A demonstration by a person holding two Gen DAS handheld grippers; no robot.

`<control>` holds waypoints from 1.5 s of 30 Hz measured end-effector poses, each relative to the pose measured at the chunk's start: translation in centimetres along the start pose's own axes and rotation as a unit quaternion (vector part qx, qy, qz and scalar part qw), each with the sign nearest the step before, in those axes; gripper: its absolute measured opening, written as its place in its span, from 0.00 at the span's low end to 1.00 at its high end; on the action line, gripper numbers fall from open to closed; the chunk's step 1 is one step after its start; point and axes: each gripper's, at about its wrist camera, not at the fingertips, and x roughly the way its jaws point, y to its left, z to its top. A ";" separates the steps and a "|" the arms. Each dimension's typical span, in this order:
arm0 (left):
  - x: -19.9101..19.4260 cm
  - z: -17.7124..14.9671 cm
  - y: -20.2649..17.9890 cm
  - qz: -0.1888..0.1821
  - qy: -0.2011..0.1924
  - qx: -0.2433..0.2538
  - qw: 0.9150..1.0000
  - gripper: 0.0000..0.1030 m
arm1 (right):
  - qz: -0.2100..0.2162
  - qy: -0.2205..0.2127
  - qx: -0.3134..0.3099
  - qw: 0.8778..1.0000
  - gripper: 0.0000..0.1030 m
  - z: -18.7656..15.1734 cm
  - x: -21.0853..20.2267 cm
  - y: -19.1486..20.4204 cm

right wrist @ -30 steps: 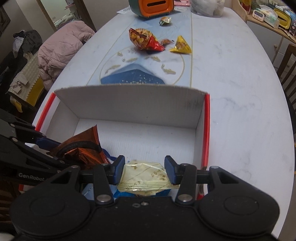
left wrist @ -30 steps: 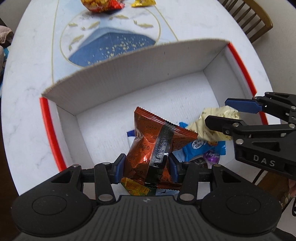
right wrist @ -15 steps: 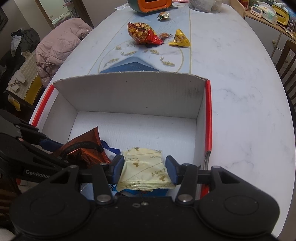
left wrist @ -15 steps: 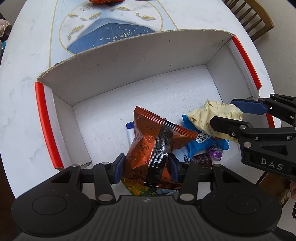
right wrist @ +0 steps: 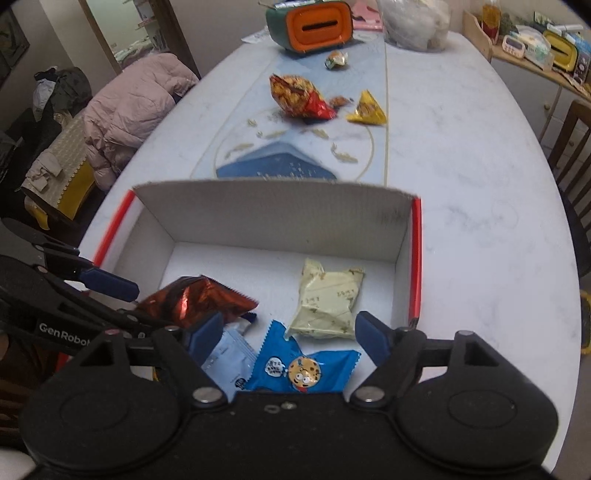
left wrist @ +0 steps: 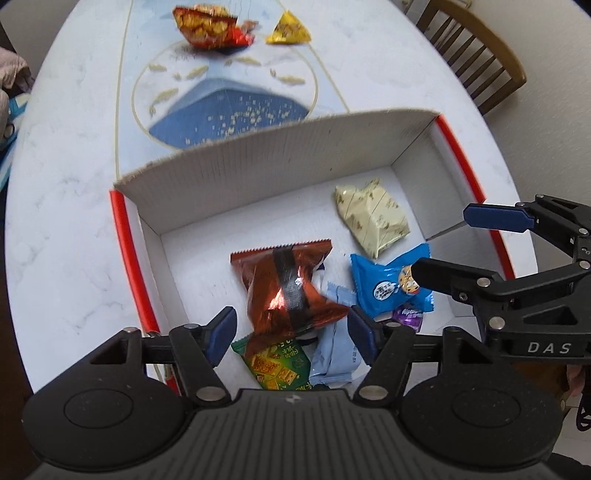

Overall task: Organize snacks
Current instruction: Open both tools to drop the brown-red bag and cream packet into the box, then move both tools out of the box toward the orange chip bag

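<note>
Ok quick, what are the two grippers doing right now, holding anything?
Left gripper: open, jaws just opened, the brown snack packet lies loose in the box.
Right gripper: open, jaws just opened, the cream packet dropped.

This is a home, in its dining area; a long white marble-look table [right wrist: 461, 155] with a blue and gold runner [right wrist: 295, 158] down its middle fills the room; wooden spindle-back chairs [left wrist: 476, 51] stand along 1 side, and on the other a pink puffer jacket [right wrist: 129, 110] is draped over a seat beside other piled clothing; at the far end sit an orange and green tissue box [right wrist: 314, 24] and a filled clear bag [right wrist: 415, 22]; a wooden side shelf [right wrist: 532, 48] holds a small timer and household clutter; a mirror or doorway [right wrist: 125, 33] shows another furnished room.
</note>
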 end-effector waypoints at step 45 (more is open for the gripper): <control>-11.5 21.0 2.0 0.066 -0.192 -0.028 0.979 0.94 | -0.022 -0.107 -0.097 0.989 0.97 20.8 -4.3 -6.5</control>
